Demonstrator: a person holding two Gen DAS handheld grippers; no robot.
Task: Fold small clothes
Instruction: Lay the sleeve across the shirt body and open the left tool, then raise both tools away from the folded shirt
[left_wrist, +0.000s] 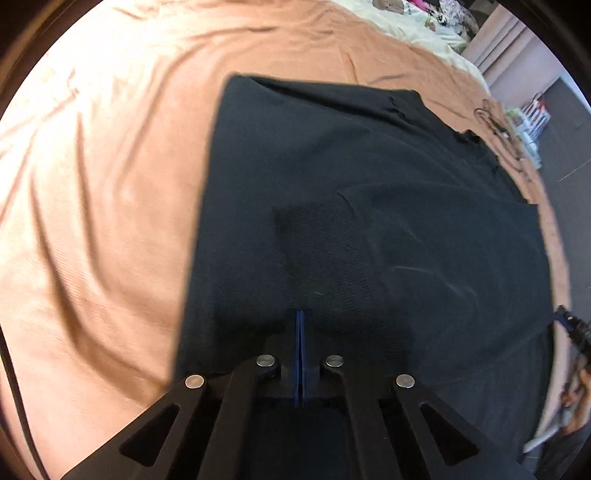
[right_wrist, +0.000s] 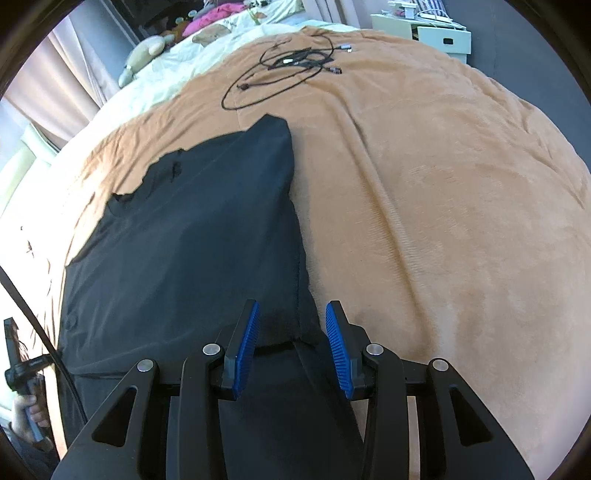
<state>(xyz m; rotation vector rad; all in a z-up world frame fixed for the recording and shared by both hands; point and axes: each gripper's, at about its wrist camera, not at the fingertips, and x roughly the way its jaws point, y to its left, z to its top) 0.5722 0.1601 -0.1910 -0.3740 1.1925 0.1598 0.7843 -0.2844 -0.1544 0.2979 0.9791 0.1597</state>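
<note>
**Black garment spread on the tan blanket, one pair of tongs closed, the other apart**

A black knit garment (left_wrist: 351, 192) lies spread flat on a tan fleece blanket (left_wrist: 103, 184) that covers the bed. Its near hem reaches the bed's near edge, and its far end, with an uneven notched outline, points toward the head of the bed. In the left wrist view a fold of the same cloth lies across the right part of the garment.

The left tongs (left_wrist: 300, 317) have their blue pads pressed together, tips low over the near part of the garment; whether any cloth is pinched between them cannot be told.

The right tongs (right_wrist: 291, 314) stand with their ribbed blue pads (right_wrist: 245, 354) apart, straddling the garment's near right corner, where a hemmed edge runs between the fingers. Nothing is gripped.

On the far part of the blanket, beyond the garment, lies a loose coil of thin black cable (right_wrist: 284, 70). Past the blanket, a pale cream quilt (right_wrist: 207, 48) with soft toys covers the head of the bed. A white box-like cabinet (right_wrist: 436, 35) stands off the bed's far right corner.
</note>
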